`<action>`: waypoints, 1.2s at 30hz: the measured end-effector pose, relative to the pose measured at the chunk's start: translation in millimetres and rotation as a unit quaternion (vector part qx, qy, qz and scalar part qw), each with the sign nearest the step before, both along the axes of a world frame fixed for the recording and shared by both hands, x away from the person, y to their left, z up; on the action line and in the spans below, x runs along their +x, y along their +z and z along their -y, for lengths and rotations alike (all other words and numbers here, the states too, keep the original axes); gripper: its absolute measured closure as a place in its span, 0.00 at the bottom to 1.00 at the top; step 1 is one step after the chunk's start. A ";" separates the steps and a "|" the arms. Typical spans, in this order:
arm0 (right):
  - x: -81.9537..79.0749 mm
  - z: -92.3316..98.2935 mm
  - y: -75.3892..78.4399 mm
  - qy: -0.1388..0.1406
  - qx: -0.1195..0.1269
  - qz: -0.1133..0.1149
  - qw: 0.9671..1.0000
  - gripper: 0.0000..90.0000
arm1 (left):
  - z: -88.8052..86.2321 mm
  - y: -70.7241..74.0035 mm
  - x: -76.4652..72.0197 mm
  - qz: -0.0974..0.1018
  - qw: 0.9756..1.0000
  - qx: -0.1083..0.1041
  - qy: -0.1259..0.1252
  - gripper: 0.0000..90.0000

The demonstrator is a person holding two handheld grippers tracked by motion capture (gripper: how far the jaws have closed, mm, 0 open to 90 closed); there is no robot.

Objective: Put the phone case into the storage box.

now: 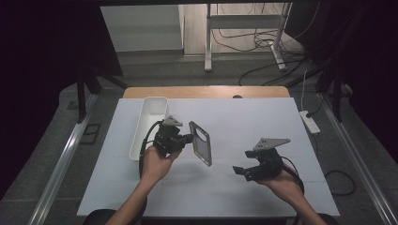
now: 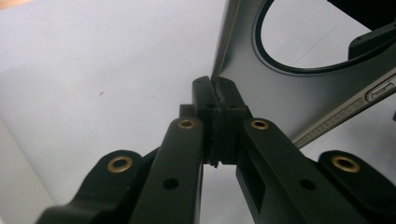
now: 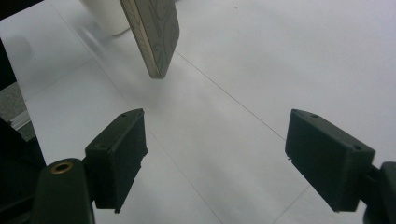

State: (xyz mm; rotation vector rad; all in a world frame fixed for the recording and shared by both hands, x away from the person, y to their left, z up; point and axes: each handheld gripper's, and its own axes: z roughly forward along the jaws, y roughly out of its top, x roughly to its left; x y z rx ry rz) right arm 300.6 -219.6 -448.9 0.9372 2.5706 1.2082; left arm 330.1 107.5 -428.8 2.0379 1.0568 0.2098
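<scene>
Two tools: left tool pinches a grey phone case; right tool gapes empty.

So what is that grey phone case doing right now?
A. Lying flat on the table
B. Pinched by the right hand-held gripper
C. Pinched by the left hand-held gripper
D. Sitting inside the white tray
C: the left hand-held gripper has its jaws closed on the edge of the phone case, holding it up off the table, while the right hand-held gripper is open and holds nothing.
</scene>
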 end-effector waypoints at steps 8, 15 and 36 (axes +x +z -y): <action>-2.2 11.7 1.5 -0.010 0.003 -0.001 1.000 0.19 | -4.4 3.9 5.1 0.001 1.000 0.007 0.003 0.99; -6.0 24.0 0.8 -0.020 -0.001 -0.003 1.000 0.15 | -7.0 8.5 10.5 0.004 1.000 0.011 0.006 0.99; -15.8 58.5 -4.2 -0.054 -0.023 -0.011 0.998 0.04 | -21.9 22.0 27.4 0.001 1.000 0.012 0.026 0.99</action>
